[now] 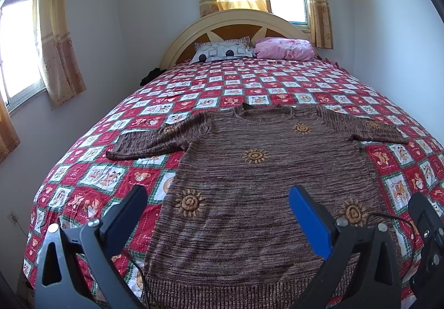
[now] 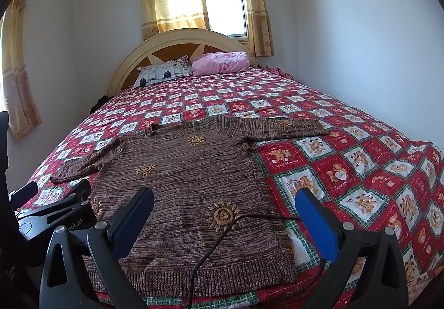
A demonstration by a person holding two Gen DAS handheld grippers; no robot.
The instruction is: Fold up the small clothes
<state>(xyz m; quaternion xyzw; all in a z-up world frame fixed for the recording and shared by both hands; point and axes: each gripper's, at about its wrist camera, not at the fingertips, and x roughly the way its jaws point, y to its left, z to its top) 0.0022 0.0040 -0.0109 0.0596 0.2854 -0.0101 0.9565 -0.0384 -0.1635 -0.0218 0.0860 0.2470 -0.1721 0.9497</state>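
A brown knitted sweater point(image 1: 249, 178) with orange sun motifs lies flat and face up on the bed, sleeves spread to both sides, hem toward me. My left gripper point(image 1: 217, 195) hovers open above its lower half, nothing between the blue-padded fingers. In the right wrist view the same sweater point(image 2: 188, 178) fills the near left of the bed, and my right gripper point(image 2: 224, 198) stands open above its lower right part and side edge. The other gripper's body shows at each view's edge. A black cable point(image 2: 222, 234) trails across the sweater's hem.
The bed carries a red, white and green patchwork quilt point(image 1: 277, 87) with bare quilt beyond the collar. A patterned pillow point(image 1: 222, 52) and a pink bundle point(image 1: 283, 48) lie by the curved headboard point(image 1: 236, 19). Walls close in on both sides, with curtained windows.
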